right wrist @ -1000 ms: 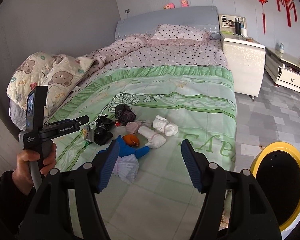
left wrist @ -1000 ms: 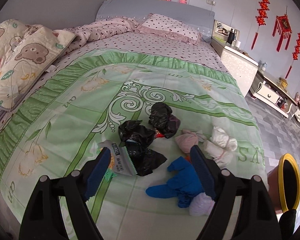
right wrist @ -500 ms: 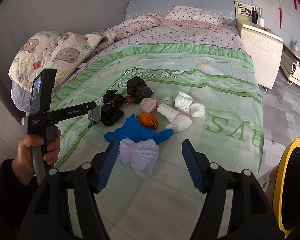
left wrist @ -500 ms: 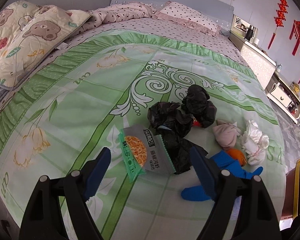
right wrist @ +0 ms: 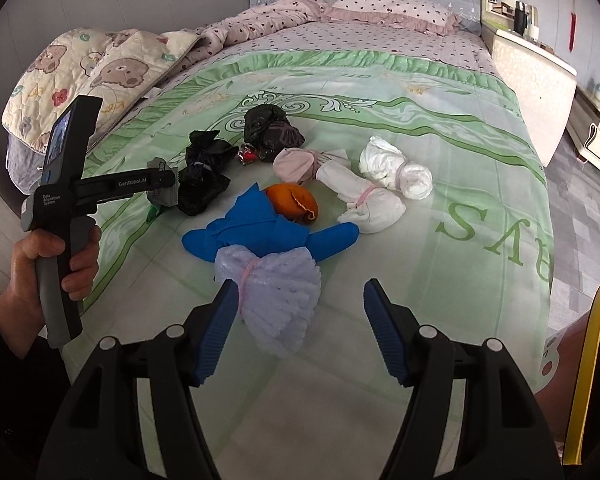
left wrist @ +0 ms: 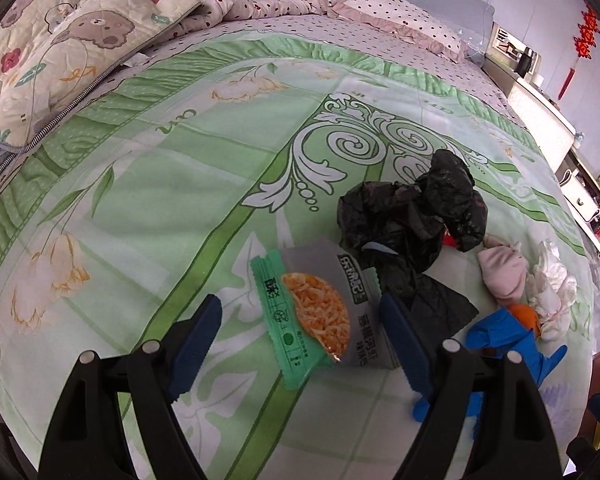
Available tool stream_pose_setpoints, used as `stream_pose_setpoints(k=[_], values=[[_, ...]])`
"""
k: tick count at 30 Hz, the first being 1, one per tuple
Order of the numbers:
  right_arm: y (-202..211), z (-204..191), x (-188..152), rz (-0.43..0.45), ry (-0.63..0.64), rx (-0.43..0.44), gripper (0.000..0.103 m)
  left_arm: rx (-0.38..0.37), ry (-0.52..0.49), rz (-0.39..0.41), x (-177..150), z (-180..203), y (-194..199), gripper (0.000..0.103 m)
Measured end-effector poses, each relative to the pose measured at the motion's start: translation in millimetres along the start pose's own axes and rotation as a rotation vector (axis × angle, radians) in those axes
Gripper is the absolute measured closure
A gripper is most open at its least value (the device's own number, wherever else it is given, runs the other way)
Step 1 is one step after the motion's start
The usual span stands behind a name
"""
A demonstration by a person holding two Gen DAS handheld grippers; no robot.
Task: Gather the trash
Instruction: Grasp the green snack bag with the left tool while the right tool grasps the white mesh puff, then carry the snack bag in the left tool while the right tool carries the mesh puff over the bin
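Note:
Trash lies on the green bedspread. A grey-and-green snack packet lies between the fingers of my open left gripper, just above the bed. Crumpled black bags lie behind it. My open right gripper hovers over a pale lilac tied bundle. Beyond it lie a blue bag, an orange ball, a pink bundle and white bundles. The left gripper also shows in the right wrist view, at the packet.
A yellow-rimmed bin stands on the floor at the bed's right side. A bear-print quilt is piled at the bed's left edge. Pillows lie at the head. A white nightstand stands to the right.
Both grippers have moved forward and down toward the bed. The left one has closed in around the snack packet, the right one on the lilac bundle. Both stay open.

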State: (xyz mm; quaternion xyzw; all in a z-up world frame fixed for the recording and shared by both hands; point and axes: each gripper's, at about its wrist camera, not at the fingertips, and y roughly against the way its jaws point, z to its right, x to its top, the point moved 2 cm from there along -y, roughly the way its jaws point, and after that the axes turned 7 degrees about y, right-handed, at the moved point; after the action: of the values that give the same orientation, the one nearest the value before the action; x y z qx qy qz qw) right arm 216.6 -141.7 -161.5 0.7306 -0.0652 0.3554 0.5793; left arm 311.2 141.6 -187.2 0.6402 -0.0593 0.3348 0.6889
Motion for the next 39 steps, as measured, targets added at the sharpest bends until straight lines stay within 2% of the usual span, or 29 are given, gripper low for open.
stream_pose_setpoints(k=[6, 11, 17, 21, 27, 39], values=[[-18.6, -2.6, -1.4, -0.034, -0.013, 0.029, 0.043, 0.008, -0.033, -0.006, -1.5, 4.4, -8.8, 0.033], [-32.7, -8.8, 0.6, -0.066, -0.010, 0.065, 0.048, -0.005, -0.044, -0.023, -3.0, 5.5, -15.3, 0.047], [-42.0, -11.2, 3.4, -0.066, -0.015, 0.091, 0.056, -0.020, -0.026, -0.017, -2.5, 3.5, -15.5, 0.060], [-39.8, -13.8, 4.1, -0.042, 0.014, 0.079, 0.067, -0.004, -0.046, -0.001, -3.4, 6.1, -13.9, 0.069], [-33.0, -9.5, 4.4, -0.022, -0.007, 0.105, 0.079, -0.002, -0.049, 0.012, -2.1, 4.7, -10.3, 0.073], [-1.4, 3.5, 4.1, 0.060, -0.058, 0.110, 0.081, -0.048, 0.024, 0.057, 1.8, -11.2, 15.6, 0.074]])
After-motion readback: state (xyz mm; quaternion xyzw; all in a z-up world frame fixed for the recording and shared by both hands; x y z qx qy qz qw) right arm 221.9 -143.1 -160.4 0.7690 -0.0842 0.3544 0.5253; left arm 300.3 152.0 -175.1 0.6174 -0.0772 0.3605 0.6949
